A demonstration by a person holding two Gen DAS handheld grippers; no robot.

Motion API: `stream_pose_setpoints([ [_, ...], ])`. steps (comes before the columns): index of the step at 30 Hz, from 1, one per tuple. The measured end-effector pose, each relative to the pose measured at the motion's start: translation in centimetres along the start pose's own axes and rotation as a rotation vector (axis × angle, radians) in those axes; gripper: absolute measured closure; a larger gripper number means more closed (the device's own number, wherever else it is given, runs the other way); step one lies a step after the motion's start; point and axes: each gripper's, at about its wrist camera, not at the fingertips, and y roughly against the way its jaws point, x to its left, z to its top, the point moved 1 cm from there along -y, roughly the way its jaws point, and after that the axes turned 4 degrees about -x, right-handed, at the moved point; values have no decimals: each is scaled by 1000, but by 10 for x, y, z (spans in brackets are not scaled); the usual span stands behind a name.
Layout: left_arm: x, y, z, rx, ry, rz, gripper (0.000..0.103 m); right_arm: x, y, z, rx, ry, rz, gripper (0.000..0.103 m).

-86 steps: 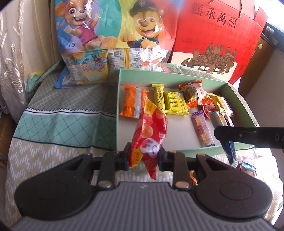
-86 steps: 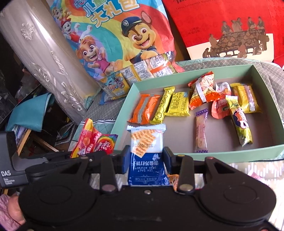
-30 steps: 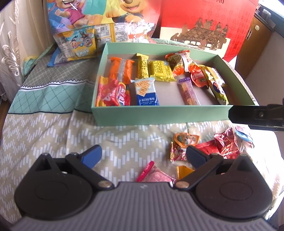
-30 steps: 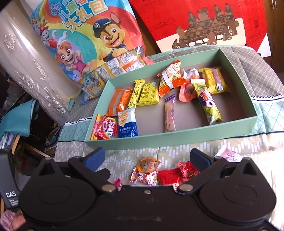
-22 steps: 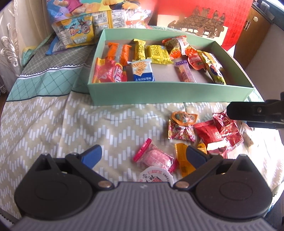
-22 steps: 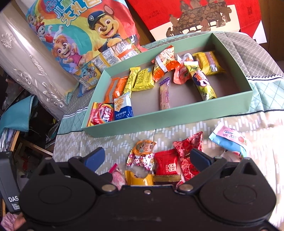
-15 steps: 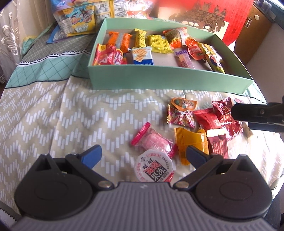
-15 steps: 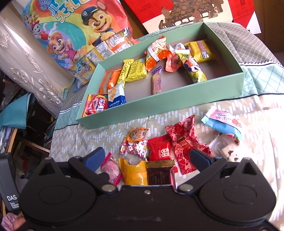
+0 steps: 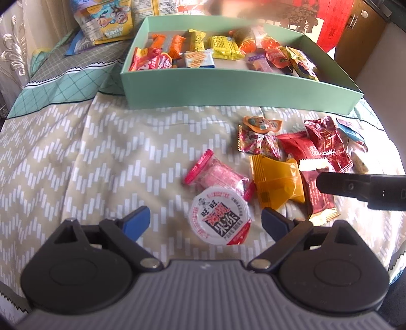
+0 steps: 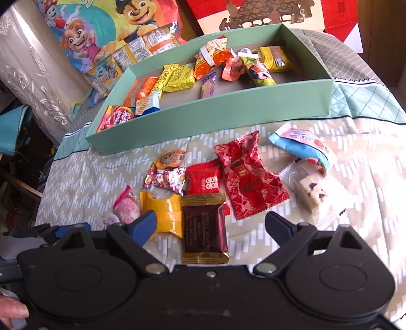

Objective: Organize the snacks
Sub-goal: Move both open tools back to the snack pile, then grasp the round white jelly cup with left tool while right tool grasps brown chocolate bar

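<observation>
A round white jelly cup point(image 9: 220, 215) lies on the patterned cloth between the fingers of my left gripper point(image 9: 205, 223), whose jaws are closing without touching it. A dark brown gold-edged packet point(image 10: 204, 228) lies between the fingers of my right gripper point(image 10: 211, 226), also closing and clear of it. Around them lie a pink packet point(image 9: 218, 175), a yellow packet point(image 10: 165, 215), red packets point(image 10: 250, 177) and a blue one point(image 10: 302, 147). Behind them stands the green box point(image 9: 241, 88) with several snacks inside. The right gripper's finger point(image 9: 355, 187) shows at the right of the left wrist view.
A cartoon snack bag point(image 10: 106, 30) and a red gift box point(image 10: 266, 15) lean behind the green box point(image 10: 215, 111). A silvery curtain point(image 10: 30, 76) hangs on the left. A wooden cabinet point(image 9: 360, 30) stands at the right. A hand point(image 10: 10, 312) shows at the bottom left.
Both grippers let go of their packets into the box, opened wide, then drew back and sank toward the loose snacks. Their jaws now stand slightly narrower.
</observation>
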Motion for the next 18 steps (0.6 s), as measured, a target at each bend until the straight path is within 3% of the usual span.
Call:
stream_pose_setpoints([
  [3, 2, 0, 0, 0, 7, -15, 41, 3, -4, -3, 11, 16, 7, 25],
  [4, 3, 0, 0, 1, 11, -26, 57, 5, -4, -4, 13, 22, 12, 27],
  [6, 3, 0, 0, -4, 8, -25, 57, 7, -6, -5, 17, 36, 21, 36],
  [16, 3, -1, -1, -7, 11, -19, 55, 20, -21, -12, 22, 137, -24, 38],
  [18, 3, -1, -1, -6, 9, -16, 54, 24, -22, -14, 13, 197, -44, 61],
])
